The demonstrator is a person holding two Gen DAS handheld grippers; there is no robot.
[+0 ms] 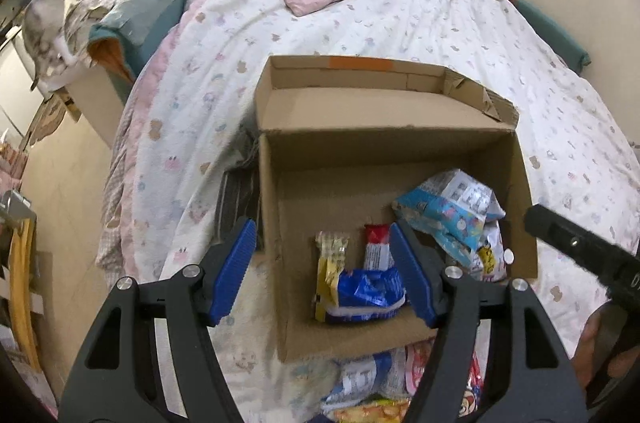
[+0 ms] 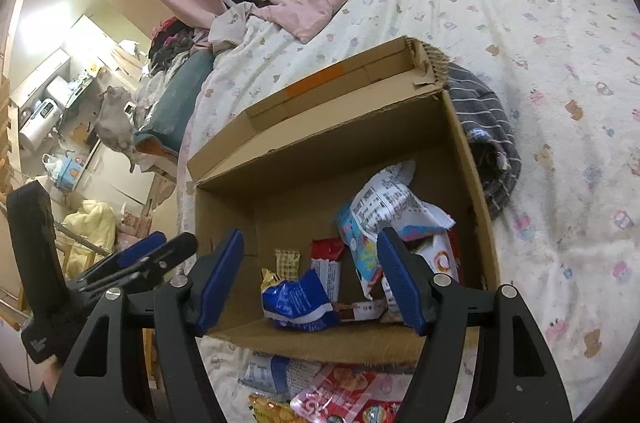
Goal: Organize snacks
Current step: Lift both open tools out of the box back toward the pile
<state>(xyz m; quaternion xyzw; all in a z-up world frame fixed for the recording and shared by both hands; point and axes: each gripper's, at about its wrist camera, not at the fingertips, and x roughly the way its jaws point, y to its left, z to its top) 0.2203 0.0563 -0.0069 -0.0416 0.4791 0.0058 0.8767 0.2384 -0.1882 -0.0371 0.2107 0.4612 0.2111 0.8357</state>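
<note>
Both fingers wide, empty: left gripper (image 1: 324, 271), right gripper (image 2: 310, 277), above box (image 1: 524, 207) on bed (image 1: 400, 31). Loose snacks (image 2: 320, 389) lie below near wall, under fingers. Both about equally near. Likely next: dip back toward pile.

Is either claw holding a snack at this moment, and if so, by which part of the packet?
No, nothing is held. The left claw and the right claw are both open and empty, above the cardboard box with the snacks lying inside it.
</note>
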